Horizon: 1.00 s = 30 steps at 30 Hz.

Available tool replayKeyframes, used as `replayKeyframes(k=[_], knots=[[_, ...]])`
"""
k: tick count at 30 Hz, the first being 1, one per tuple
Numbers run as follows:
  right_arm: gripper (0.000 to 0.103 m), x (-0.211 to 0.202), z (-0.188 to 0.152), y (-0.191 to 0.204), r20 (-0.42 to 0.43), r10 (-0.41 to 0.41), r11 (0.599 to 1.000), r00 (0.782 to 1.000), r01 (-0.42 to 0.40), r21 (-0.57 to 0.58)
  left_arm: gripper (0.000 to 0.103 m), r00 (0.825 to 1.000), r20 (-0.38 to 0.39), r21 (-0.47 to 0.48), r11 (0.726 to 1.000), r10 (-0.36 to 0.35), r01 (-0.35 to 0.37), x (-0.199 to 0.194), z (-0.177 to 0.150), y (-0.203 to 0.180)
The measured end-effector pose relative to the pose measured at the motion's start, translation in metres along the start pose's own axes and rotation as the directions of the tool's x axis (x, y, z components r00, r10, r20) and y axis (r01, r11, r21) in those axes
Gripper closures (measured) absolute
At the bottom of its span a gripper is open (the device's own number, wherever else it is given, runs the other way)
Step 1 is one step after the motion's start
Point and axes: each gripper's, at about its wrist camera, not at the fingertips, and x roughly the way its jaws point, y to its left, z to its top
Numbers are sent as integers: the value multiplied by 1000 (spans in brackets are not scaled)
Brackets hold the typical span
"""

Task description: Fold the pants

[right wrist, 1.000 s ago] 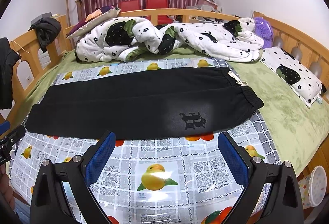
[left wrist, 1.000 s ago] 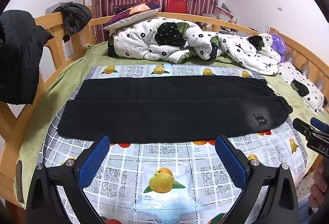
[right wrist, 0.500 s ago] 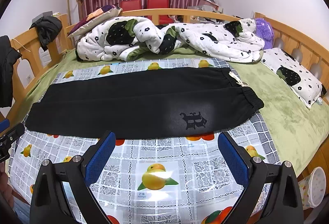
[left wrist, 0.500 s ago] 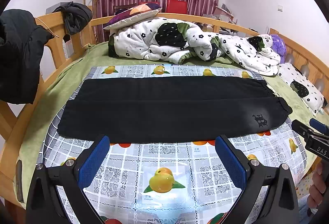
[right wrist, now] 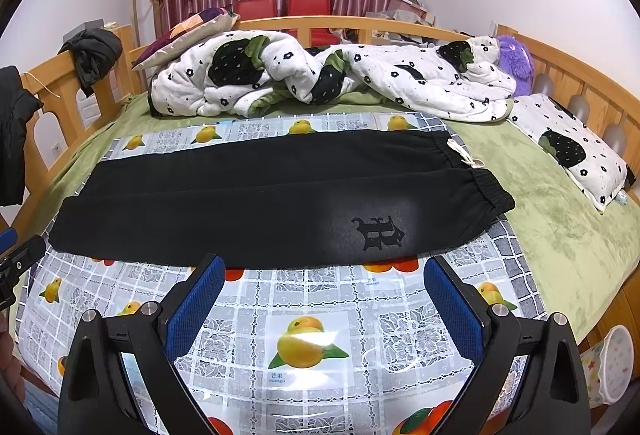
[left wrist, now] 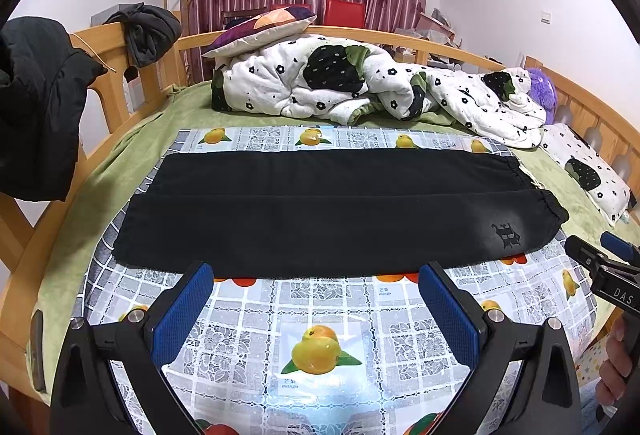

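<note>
Black fleece pants lie flat across the middle of both frames, one leg over the other lengthwise, waistband at the right, cuffs at the left, on a glossy fruit-print mat. Both tools hang short of the near edge: left gripper spread wide, holding nothing; right gripper just as wide, empty too, its tip also poking in at the right edge of the left view.

Now the risks, as I judge them. That mat looks slick, so a pinch on the top layer alone could drag the upper leg off the lower one and undo the alignment. Grab too shallow and thick fleece may slip from the blue pads. Lift one end faster than the other and the fold comes out skewed.

Around the scene: a white drawstring trails from the waistband and could snag. The flowered quilt is heaped at upper centre, well apart from the pants. A pillow sits at right. Nothing lies between grippers and cloth.
</note>
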Motion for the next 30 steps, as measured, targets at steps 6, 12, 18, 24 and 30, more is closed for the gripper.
replayKeyframes(k=[6,12,18,24,30], knots=[[5,0,0,1,2,-1,1000,1000,1,0,0,1000,2,0,1000,0,0,0,0,0],[5,-1,-1,3,6,-4,1000,1000,4,-7,0,1000,-1,0,1000,0,0,0,0,0],[5,-3,-2,3,13,0,1000,1000,0,-13,0,1000,0,1,1000,-2,2,-2,0,-1],[5,-5,-4,4,17,3,1000,1000,-3,-9,0,1000,5,7,1000,3,-3,-4,0,-4],[5,-17,-11,-1,33,15,999,999,-16,33,0,1000,21,41,999,3,-3,-19,-5,-11]])
